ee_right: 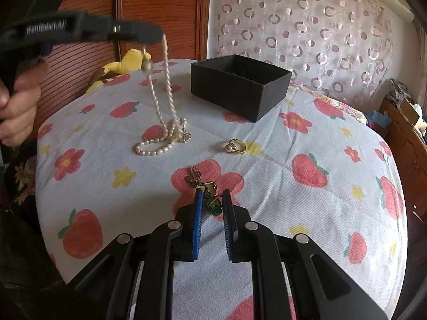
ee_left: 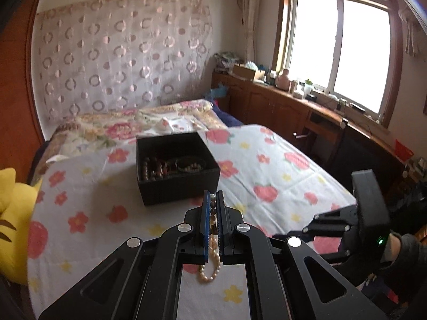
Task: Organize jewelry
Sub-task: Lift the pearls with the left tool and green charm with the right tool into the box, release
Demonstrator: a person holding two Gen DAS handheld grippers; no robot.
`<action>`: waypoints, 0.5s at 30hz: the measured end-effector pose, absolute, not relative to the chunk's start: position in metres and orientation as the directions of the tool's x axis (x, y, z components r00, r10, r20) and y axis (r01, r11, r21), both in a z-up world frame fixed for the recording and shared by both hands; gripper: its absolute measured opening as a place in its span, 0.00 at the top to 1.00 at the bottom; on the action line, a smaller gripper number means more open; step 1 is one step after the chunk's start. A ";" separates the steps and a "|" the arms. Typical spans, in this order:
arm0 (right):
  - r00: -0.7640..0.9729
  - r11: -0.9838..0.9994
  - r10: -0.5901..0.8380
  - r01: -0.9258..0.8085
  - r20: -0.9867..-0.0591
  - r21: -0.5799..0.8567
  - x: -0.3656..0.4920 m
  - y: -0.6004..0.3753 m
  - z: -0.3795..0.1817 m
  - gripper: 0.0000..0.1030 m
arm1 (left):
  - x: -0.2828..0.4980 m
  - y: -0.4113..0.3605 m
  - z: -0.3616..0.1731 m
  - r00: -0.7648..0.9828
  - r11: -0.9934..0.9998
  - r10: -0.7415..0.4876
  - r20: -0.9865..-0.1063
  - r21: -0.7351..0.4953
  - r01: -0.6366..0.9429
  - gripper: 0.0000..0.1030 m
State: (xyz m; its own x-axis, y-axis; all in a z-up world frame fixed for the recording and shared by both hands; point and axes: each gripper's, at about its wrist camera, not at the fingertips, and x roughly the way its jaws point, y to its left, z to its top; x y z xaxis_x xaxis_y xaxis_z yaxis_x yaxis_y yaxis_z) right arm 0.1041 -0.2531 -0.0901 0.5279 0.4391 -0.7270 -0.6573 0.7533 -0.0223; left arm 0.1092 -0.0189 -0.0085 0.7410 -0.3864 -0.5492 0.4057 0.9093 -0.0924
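My left gripper (ee_left: 213, 196) is shut on a pearl necklace (ee_left: 212, 256) and holds it above the bed; the strand hangs down and its lower end still lies on the sheet (ee_right: 160, 144). The left gripper also shows in the right wrist view (ee_right: 157, 33). A black box (ee_left: 177, 168) with several bracelets inside stands just ahead of it; it also shows in the right wrist view (ee_right: 240, 86). My right gripper (ee_right: 212, 193) is open, its fingers on either side of a gold chain with a green pendant (ee_right: 210, 200). A gold pearl ring (ee_right: 237, 146) lies further ahead.
The flower-print sheet (ee_right: 307, 138) covers the bed. A yellow plush toy (ee_left: 13, 218) lies at the bed's left edge. A folded quilt (ee_left: 133, 128) lies behind the box. Wooden cabinets (ee_left: 293, 106) with clutter run under the window on the right.
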 end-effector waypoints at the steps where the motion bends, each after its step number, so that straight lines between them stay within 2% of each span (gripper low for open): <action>1: 0.527 0.754 0.443 -0.656 -0.726 -0.016 0.105 -0.254 -0.090 0.84 | 0.109 -0.018 -0.005 0.746 0.910 -0.386 -0.543 -0.092 0.404 0.97; 6: 0.486 0.747 0.479 -0.663 -0.731 0.049 0.114 -0.259 -0.086 0.84 | 0.113 -0.016 0.013 0.765 0.913 -0.380 -0.519 -0.082 0.399 0.97; 15: 0.513 0.734 0.498 -0.679 -0.699 0.026 0.115 -0.252 -0.062 0.85 | 0.121 -0.016 0.046 0.799 0.920 -0.363 -0.480 -0.047 0.390 0.97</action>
